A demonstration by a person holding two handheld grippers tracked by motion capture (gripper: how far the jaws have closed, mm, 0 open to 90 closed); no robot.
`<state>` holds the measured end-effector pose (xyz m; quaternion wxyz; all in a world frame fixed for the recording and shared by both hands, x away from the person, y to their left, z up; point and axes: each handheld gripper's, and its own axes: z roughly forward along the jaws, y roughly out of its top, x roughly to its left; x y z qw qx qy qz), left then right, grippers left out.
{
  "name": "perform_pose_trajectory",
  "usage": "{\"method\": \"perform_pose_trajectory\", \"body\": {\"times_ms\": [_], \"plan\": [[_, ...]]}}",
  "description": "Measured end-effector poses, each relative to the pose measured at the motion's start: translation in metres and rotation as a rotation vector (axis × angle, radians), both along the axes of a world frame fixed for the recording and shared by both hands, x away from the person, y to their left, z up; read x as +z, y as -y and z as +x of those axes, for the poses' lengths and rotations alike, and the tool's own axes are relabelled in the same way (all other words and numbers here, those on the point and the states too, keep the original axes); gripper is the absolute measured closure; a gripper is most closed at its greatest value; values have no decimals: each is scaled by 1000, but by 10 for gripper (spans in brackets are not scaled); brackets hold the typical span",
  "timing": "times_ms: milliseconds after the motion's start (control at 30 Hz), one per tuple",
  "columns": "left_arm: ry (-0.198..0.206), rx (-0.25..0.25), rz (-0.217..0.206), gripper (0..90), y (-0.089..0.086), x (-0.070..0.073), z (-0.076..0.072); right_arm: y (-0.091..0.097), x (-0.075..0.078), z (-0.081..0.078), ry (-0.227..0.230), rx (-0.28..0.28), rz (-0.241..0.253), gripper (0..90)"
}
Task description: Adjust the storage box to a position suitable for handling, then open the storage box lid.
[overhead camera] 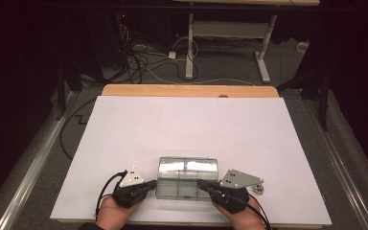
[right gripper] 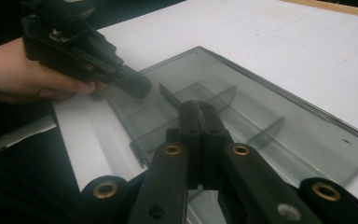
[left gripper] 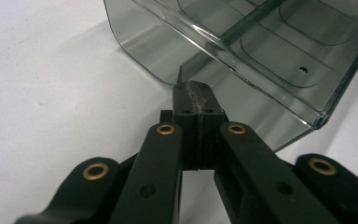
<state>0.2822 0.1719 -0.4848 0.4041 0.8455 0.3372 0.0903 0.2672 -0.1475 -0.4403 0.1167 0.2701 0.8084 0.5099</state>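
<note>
Two grippers, one at each end of a clear plastic box (overhead camera: 187, 178), low on a white sheet (overhead camera: 182, 129) near the person's edge of the table (overhead camera: 190, 90). Left gripper (overhead camera: 152, 184) at the box's left end, jaws pressed together with nothing between them, tips (left gripper: 196, 93) meeting the smoky wall of the box (left gripper: 261, 60) at a thin upright rib. Right gripper (overhead camera: 199, 182) at the box's right end, jaws likewise closed flat on each other, empty, poised over the box's transparent top (right gripper: 261, 121); touching or just above, cannot tell. Seen from the right gripper view: the left gripper (right gripper: 137, 86) farther off at the box's far corner, with the left hand (right gripper: 23, 74) wrapped round its body. Inside the box, dividers marking off compartments, faint through the plastic. Grey three-cornered plates on top of both grippers, cables trailing back toward the forearms. Just right of the right gripper, a small round object (overhead camera: 258, 189) lying on the sheet, too small to identify. Beyond the table, a floor with cables and a desk frame (overhead camera: 230, 43).
</note>
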Motion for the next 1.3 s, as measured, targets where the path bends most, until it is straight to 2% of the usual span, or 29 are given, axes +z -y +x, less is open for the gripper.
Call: {"method": "perform_pose_trajectory", "body": {"times_ms": [200, 433, 567, 800, 1100, 1300], "plan": [[1, -2, -7, 875, -1, 0, 0, -15, 1, -4, -1, 44, 16, 900], [-13, -3, -12, 874, -1, 0, 1, -29, -2, -14, -5, 102, 6, 900], [-7, -5, -19, 874, -2, 0, 1, -36, -7, -18, -31, 141, 12, 900], [-2, -15, -24, 874, -3, 1, 2, -48, -21, -25, -69, 185, -33, 900], [4, -16, -32, 874, -4, 2, 2, -48, -44, -27, -152, 173, -75, 900], [-2, -19, -33, 874, -4, 1, 3, -40, -48, -22, -168, 125, -82, 900]]}}
